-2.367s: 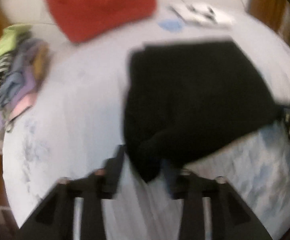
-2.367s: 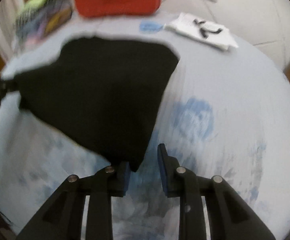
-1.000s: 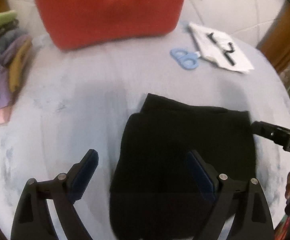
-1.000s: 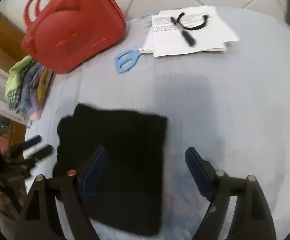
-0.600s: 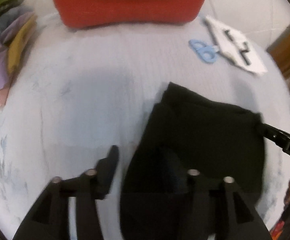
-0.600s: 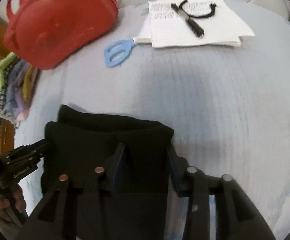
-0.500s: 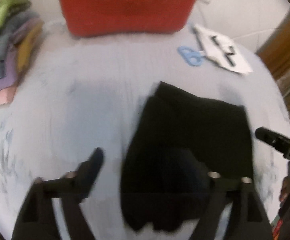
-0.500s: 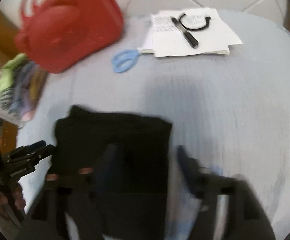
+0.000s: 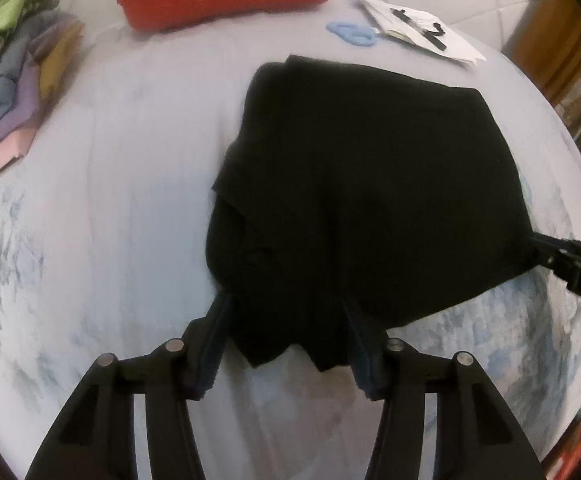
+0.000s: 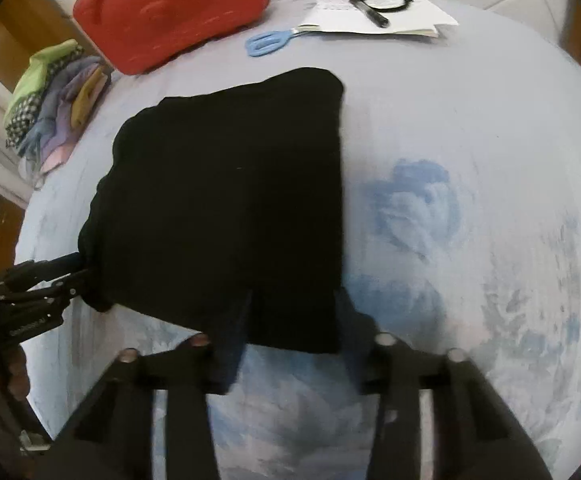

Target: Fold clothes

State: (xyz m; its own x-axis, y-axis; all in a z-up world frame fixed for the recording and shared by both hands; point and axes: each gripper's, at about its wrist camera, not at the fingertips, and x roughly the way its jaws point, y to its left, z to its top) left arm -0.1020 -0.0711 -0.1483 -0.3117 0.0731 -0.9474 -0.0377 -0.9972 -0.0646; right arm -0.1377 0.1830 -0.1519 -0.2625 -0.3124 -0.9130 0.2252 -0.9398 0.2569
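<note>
A folded black garment lies on the pale blue-patterned table cover; it also shows in the right wrist view. My left gripper has its jaws partly closed around the garment's near left corner. My right gripper has its jaws around the garment's near right corner, fingers blurred. Each gripper shows in the other's view, the right one at the garment's right edge and the left one at its left edge.
A red case stands at the back. A pile of coloured folded clothes lies at the far left. Blue scissors and papers with a black pen lie at the back right.
Both grippers opened and moved back, then came forward again and narrowed around the garment's near corners. The garment now looks closer and larger in both views.
</note>
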